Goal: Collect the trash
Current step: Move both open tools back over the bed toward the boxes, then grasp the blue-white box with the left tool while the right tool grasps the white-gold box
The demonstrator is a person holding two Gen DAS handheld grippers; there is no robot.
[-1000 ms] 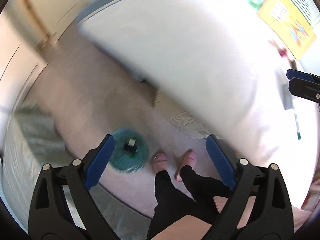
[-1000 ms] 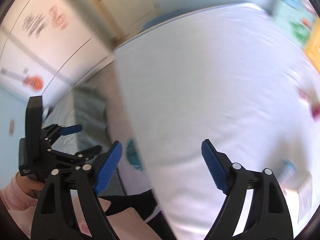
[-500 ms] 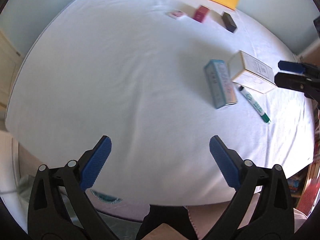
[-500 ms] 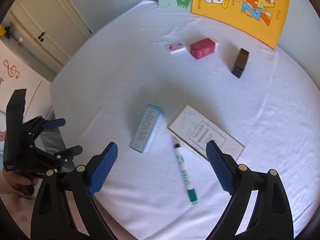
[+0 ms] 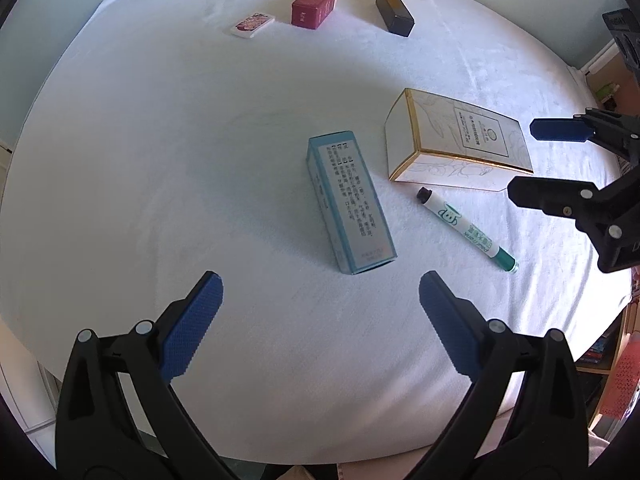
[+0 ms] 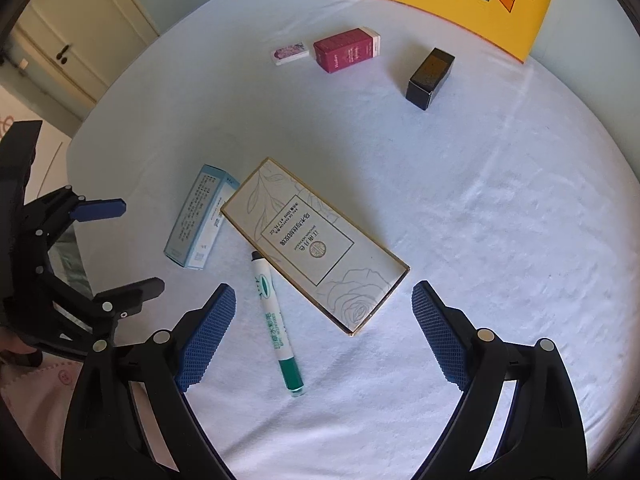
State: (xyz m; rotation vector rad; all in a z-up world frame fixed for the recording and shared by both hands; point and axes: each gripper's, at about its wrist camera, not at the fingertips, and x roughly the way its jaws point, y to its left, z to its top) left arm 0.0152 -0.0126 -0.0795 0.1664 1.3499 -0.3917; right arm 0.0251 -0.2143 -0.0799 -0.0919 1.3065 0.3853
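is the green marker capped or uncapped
Cannot tell for sure. The green marker lies flat on the white cloth; its green end looks like a cap, its dark tip end appears bare.

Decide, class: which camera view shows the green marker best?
The right wrist view. There the green marker lies whole, close to the camera between the open fingers, its barrel print legible. The left wrist view also shows the marker whole, but off to the right, smaller, beside the white and gold box.
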